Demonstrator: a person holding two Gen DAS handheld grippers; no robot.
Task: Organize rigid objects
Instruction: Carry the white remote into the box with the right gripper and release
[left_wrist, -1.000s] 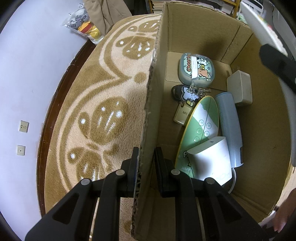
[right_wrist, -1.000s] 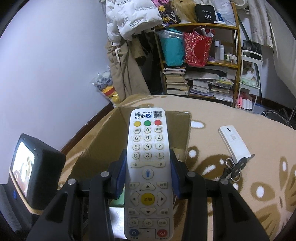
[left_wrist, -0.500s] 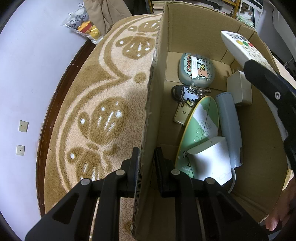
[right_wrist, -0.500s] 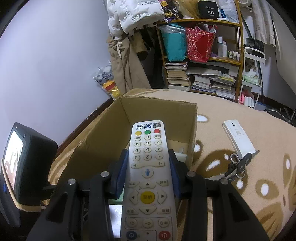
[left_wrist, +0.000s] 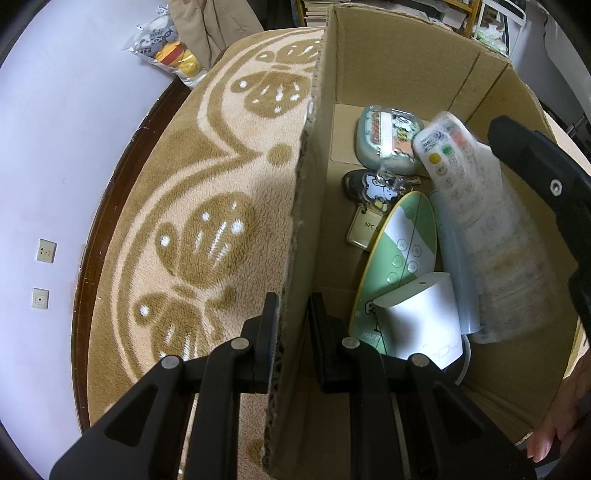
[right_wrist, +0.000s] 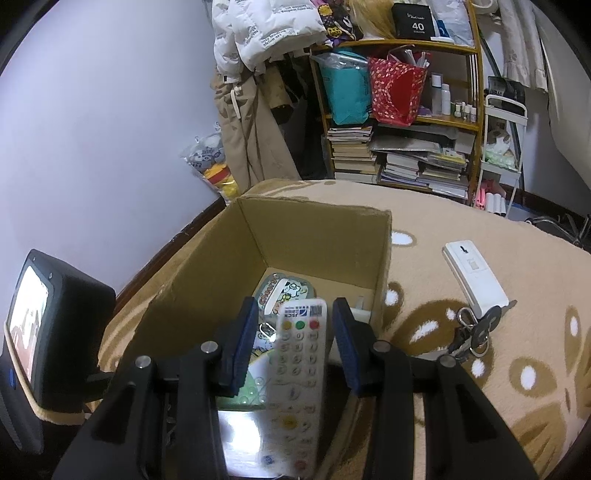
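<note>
Right wrist: blurred, seemingly plastic remote (right_wrist: 298, 373)

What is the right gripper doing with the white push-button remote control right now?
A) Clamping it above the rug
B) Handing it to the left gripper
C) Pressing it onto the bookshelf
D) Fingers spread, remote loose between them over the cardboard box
D: the right gripper has its fingers spread, with gaps beside the blurred white push-button remote control over the cardboard box.
</note>
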